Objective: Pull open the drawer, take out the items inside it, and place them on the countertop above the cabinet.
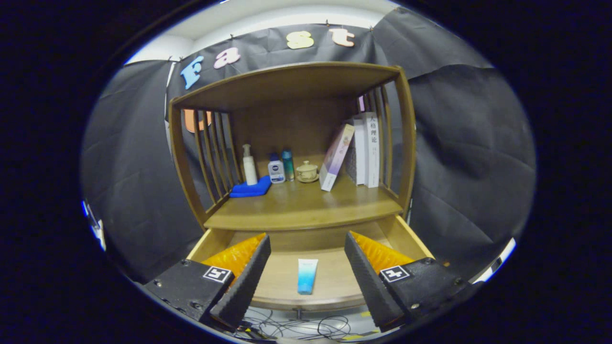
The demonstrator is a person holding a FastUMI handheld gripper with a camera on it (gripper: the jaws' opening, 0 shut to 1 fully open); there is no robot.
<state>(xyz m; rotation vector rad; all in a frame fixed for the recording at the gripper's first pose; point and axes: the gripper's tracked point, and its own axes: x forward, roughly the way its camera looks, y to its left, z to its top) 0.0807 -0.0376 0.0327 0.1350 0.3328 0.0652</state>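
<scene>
The wooden cabinet's drawer (406,236) is pulled out toward me. On its floor lies a small blue-and-white tube (307,275), lengthwise, close to the drawer's front edge. My gripper (306,274) hovers above the drawer with its fingers wide open, and the tube shows in the gap between them, touched by neither. Above the drawer runs the countertop (306,208), a wooden shelf under a roof with slatted sides.
At the back of the countertop stand a white pump bottle (249,166), a folded blue cloth (251,188), two small bottles (281,168), a lidded ceramic cup (307,172) and several books (356,150). Cables (296,327) lie on the floor below the drawer front.
</scene>
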